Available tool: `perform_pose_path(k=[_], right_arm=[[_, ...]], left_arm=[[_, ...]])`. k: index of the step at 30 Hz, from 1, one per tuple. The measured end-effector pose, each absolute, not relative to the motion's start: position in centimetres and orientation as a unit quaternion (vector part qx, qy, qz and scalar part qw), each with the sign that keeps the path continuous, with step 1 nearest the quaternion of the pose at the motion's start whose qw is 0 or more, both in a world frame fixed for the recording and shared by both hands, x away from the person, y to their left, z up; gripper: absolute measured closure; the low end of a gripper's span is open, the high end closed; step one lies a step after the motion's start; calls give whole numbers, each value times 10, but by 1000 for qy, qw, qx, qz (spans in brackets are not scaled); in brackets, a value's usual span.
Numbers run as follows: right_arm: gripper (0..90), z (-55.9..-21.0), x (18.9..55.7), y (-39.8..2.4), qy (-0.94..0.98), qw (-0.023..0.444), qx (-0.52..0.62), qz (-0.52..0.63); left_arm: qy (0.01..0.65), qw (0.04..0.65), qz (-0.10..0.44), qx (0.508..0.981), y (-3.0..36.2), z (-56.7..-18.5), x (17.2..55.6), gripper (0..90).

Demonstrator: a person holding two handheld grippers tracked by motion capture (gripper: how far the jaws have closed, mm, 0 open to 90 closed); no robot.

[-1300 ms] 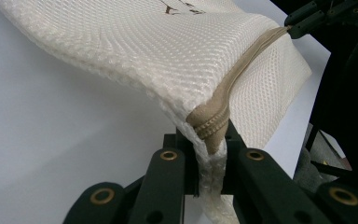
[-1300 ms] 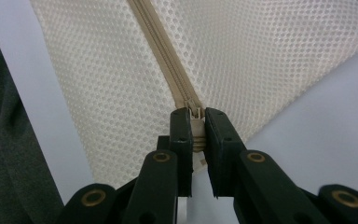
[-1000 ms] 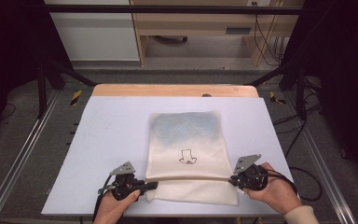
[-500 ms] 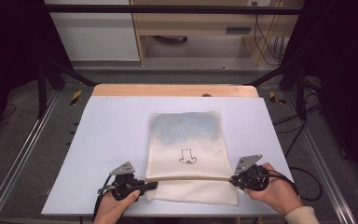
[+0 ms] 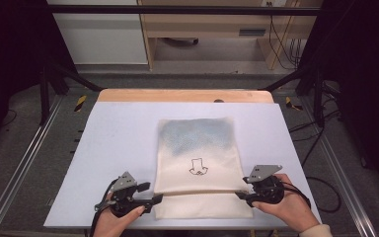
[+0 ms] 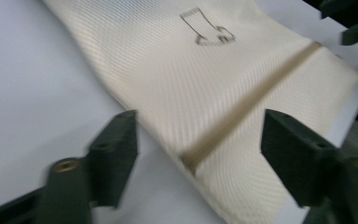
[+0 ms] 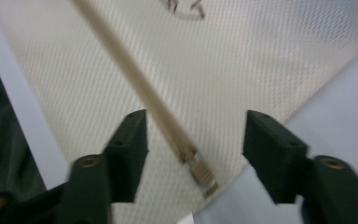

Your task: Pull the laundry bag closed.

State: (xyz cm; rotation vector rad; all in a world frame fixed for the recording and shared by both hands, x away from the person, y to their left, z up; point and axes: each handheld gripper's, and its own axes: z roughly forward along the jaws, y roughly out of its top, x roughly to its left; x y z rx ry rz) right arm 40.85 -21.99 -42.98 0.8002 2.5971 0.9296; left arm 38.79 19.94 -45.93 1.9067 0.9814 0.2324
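Observation:
A cream cloth bag (image 5: 197, 158) lies flat on the white table (image 5: 118, 138), with a small black drawing (image 5: 198, 166) and a tan drawstring band (image 5: 197, 192) across its near end. My left gripper (image 5: 155, 197) sits at the bag's left edge, open, its jaws either side of the band's end (image 6: 191, 161). My right gripper (image 5: 239, 194) is at the bag's right edge, open too, straddling the band's other end and a short tab (image 7: 200, 173). Neither holds the cloth (image 7: 242, 70).
A wooden strip (image 5: 185, 95) runs along the table's far edge. Metal rails (image 5: 24, 163) flank the table on both sides. Cables (image 5: 321, 182) trail on the floor at right. A wooden bench (image 5: 227, 22) stands beyond the table.
Both grippers have held nearly still at the bag's near corners. The bag has not moved.

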Motion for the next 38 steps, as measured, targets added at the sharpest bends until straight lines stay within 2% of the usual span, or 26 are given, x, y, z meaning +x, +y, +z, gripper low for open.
perform_pose_path(k=[1,2,3,4,7,13,22,28,38], right_arm=[[328,-424,409,-218,884,149,285,338],[328,-424,409,-218,884,149,285,338],[290,-422,410,-218,880,156,290,342],[213,-420,411,-218,866,180,308,351],[156,-416,420,-226,830,218,348,378],[79,-415,432,-250,774,253,416,405],[64,-419,431,-285,733,290,470,397],[74,-431,427,-301,709,297,506,393],[83,-457,418,-303,706,305,508,390]], left_arm=[[402,469,130,776,207,-452,387,181],[402,469,130,776,207,-452,387,152],[410,465,155,769,214,-448,389,152],[413,463,172,765,219,-445,392,124],[424,457,205,754,237,-440,401,99],[442,444,250,738,270,-435,414,60],[440,431,294,731,308,-439,426,31],[458,421,289,727,328,-448,435,30],[454,406,284,740,323,-453,438,31]])
